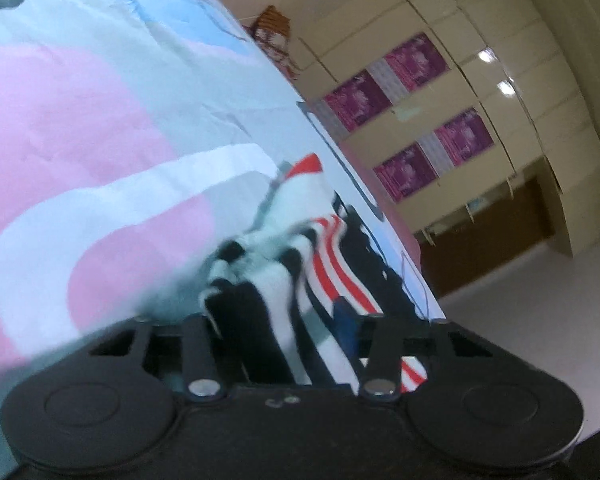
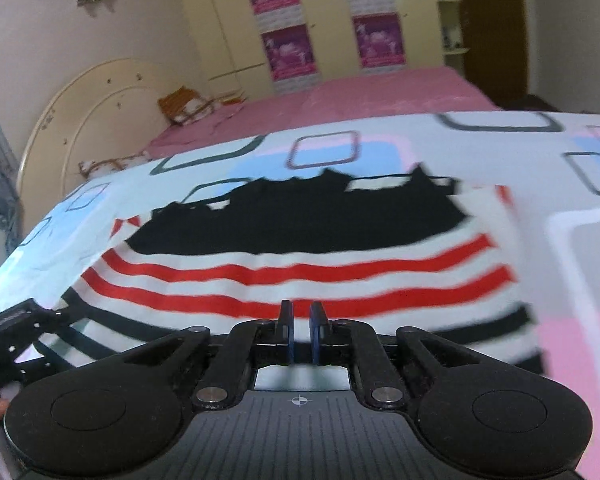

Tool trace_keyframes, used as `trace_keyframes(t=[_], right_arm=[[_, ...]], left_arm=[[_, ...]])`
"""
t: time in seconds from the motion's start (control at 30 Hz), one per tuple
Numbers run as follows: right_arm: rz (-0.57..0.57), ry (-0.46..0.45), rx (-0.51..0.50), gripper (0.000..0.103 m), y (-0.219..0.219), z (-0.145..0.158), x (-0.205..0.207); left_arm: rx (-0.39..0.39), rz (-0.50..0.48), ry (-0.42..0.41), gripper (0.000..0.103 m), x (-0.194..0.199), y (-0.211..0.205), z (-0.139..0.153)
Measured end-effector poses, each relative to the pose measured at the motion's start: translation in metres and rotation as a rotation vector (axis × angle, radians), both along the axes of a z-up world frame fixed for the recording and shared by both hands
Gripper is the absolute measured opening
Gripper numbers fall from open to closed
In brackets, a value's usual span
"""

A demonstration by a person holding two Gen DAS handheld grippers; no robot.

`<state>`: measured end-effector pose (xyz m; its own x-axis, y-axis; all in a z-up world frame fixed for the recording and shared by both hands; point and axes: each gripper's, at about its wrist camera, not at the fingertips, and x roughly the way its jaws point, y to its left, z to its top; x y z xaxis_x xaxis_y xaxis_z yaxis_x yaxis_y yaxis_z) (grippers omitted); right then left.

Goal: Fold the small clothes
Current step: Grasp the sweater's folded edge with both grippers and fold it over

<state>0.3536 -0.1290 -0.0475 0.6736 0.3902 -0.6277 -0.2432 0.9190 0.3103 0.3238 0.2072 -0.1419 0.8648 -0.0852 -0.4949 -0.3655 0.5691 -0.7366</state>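
Patterned bedsheet (image 2: 500, 152) under both low hand-held grippers, striped garment (image 2: 300, 264) between.

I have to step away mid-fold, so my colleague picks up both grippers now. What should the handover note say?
Left gripper: garment fabric is bunched between its fingers at the shirt's left edge; it looks shut on the striped shirt, though blur hides the fingertips.
Right gripper: fingers nearly together, low over the shirt's near hem; whether cloth is pinched between them cannot be told.
The striped shirt lies spread on the patterned sheet, its black section on the far side and its red and black stripes nearer.
Done: shirt laid out, left edge gripped.
Left: no finished fold shows; make the folds and flatten.
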Motion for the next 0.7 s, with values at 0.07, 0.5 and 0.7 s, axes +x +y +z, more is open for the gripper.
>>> trace_keyframes(t=[0.07,0.5,0.7], right_arm=[[0.015,0.018,0.001,0.010,0.014,-0.006,0.012],[0.103,-0.003,-0.149,0.006,0.056,-0.036,0.022],[0.124,-0.029,-0.155,0.006,0.056,-0.039,0.020]], left_arm=[[-0.020,-0.003,0.017,0.025,0.009,0.005,-0.001],[-0.015,-0.042,-0.041,0.017,0.008,0.005,0.016],[0.116,-0.153,-0.147,0.017,0.024,-0.031,0.068]])
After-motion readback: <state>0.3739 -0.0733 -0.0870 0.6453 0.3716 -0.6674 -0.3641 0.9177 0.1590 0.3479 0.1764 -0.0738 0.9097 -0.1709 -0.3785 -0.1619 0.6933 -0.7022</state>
